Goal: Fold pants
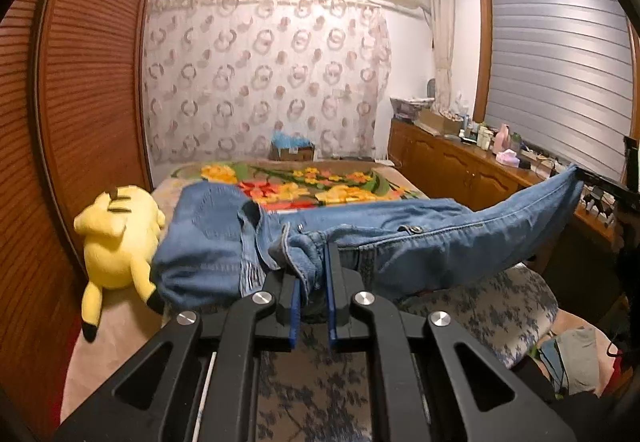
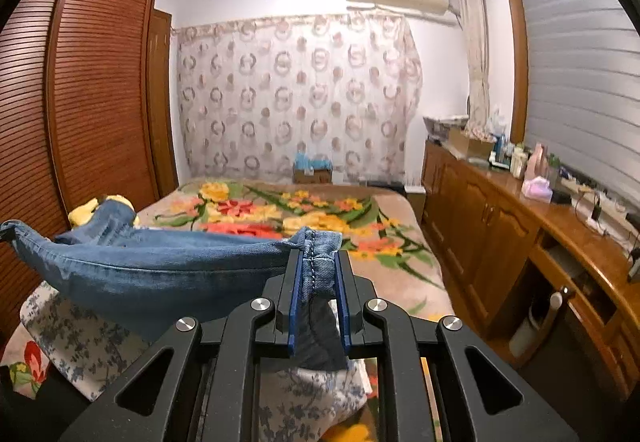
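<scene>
A pair of blue jeans [image 1: 400, 242] hangs stretched between my two grippers above the bed. My left gripper [image 1: 313, 262] is shut on a bunched fold near the waistband, by the metal button. From there one leg runs right and up to my right gripper [image 1: 588, 178], seen at that view's edge. In the right wrist view my right gripper [image 2: 318, 254] is shut on the stitched hem, and the jeans [image 2: 140, 266] sag away to the left. The rest of the jeans droops onto the bed at the left.
A yellow plush toy [image 1: 116, 238] lies on the bed's left side by the louvred wardrobe [image 1: 80, 82]. A floral blanket [image 2: 320, 214] covers the bed. A blue-flowered cushion [image 1: 500, 306] lies under the jeans. A cluttered wooden cabinet [image 2: 500, 222] runs along the right.
</scene>
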Available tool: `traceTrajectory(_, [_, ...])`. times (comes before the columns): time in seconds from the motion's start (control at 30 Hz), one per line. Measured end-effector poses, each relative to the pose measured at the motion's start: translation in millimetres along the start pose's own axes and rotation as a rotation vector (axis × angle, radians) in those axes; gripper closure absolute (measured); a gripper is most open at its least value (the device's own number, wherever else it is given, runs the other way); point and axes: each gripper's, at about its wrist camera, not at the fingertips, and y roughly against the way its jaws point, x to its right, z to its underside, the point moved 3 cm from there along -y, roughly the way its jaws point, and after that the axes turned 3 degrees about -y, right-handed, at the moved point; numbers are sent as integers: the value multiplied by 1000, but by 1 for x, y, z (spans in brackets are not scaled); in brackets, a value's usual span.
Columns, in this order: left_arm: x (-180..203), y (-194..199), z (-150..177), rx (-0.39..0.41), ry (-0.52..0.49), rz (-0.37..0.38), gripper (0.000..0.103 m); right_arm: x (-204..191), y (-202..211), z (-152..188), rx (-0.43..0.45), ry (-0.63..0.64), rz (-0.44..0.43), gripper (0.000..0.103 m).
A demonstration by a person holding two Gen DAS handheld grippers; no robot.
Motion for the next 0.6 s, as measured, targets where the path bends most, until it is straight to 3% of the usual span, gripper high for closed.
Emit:
traceTrajectory(0.27, [-10,-26,-17,11,-16,-36,92,-3,-25,14,-24,17,5,88])
traceTrajectory(0.6, [-25,-81,-32,-13,-13,-60,92,9,-84,-4,-65,10,9,88])
